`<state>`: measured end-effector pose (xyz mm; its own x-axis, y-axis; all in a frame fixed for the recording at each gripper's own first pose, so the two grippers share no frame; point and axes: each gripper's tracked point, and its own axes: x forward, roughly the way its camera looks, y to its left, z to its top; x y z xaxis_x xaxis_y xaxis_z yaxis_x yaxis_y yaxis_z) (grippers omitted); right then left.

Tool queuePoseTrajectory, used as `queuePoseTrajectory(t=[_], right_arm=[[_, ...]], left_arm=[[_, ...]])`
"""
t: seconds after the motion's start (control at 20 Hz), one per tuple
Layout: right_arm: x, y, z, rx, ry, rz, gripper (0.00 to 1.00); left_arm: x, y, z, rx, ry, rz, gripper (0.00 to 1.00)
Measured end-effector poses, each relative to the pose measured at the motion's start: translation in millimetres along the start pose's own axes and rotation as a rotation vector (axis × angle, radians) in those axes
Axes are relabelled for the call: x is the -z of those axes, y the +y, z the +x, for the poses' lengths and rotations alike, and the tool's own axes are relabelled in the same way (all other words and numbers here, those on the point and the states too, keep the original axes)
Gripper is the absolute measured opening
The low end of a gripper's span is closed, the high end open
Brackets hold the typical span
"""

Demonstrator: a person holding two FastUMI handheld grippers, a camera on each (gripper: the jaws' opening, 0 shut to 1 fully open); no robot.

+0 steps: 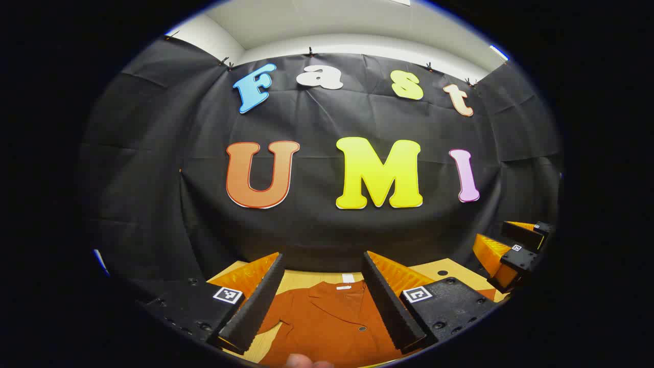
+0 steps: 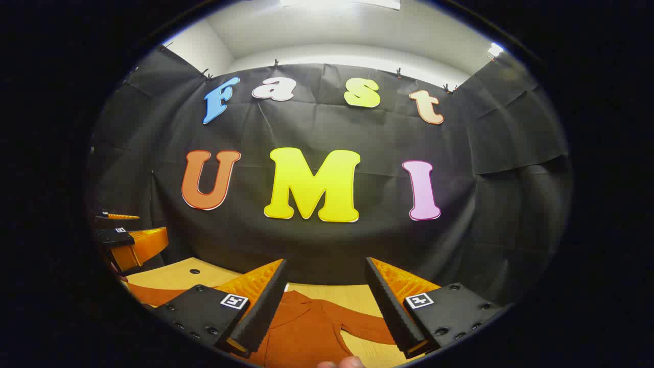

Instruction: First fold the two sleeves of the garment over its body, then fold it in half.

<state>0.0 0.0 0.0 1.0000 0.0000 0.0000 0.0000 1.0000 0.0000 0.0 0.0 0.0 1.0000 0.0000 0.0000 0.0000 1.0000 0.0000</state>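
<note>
left gripper (image 1: 322,294): I see both fingers spread wide at 6 o'clock of the left gripper view, nothing between them, raised above the table and clear of the cloth.
right gripper (image 2: 324,301): same here, fingers wide apart at 6 o'clock of the right gripper view, holding nothing, above the table.
garment (image 1: 327,322): rust-orange, lying flat on the wooden table (image 1: 314,278); in the left gripper view I see the collar with a small white label, and a dark button (image 1: 362,328) on the front, framed between the fingers.
sleeve (image 2: 365,323): in the right gripper view it runs out from the body toward 4 o'clock, flat on the table, not folded over the body.
other sleeve (image 2: 153,295): a strip of orange cloth at 8 o'clock in the right gripper view, partly hidden behind the finger mount.
cross-view: right gripper shows at 3 o'clock of the left gripper view; left gripper shows at 9 o'clock of the right gripper view.
table: light wood, small dark hole (image 2: 194,271) near its far edge.
</note>
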Motion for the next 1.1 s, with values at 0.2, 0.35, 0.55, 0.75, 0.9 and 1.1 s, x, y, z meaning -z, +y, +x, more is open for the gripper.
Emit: queuePoseTrajectory(t=[0.2, 0.35, 0.55, 0.75, 0.9, 1.1], right_arm=[[1, -3, 4, 0.001, -0.001, -0.013, 0.95], [2, -8, 7, 0.008, 0.000, -0.006, 0.95], [1, -11, 9, 0.010, -0.002, -0.009, 0.95], [1, -10, 10, 0.005, -0.004, -0.010, 0.95], [-2, -8, 12, -0.003, -0.010, -0.014, 0.95], [-6, -8, 15, -0.009, -0.017, -0.019, 0.95]], left_arm=[[-2, -2, 2, 0.004, -0.001, 0.002, 0.98], [-2, -2, 1, 0.006, -0.001, 0.003, 0.98], [0, -2, 3, 0.004, 0.005, 0.005, 0.98], [-2, -2, 5, 0.005, 0.000, 0.011, 0.98], [-1, -3, 7, 0.007, 0.002, 0.011, 0.98], [0, -1, 9, 0.003, 0.000, 0.005, 0.98]])
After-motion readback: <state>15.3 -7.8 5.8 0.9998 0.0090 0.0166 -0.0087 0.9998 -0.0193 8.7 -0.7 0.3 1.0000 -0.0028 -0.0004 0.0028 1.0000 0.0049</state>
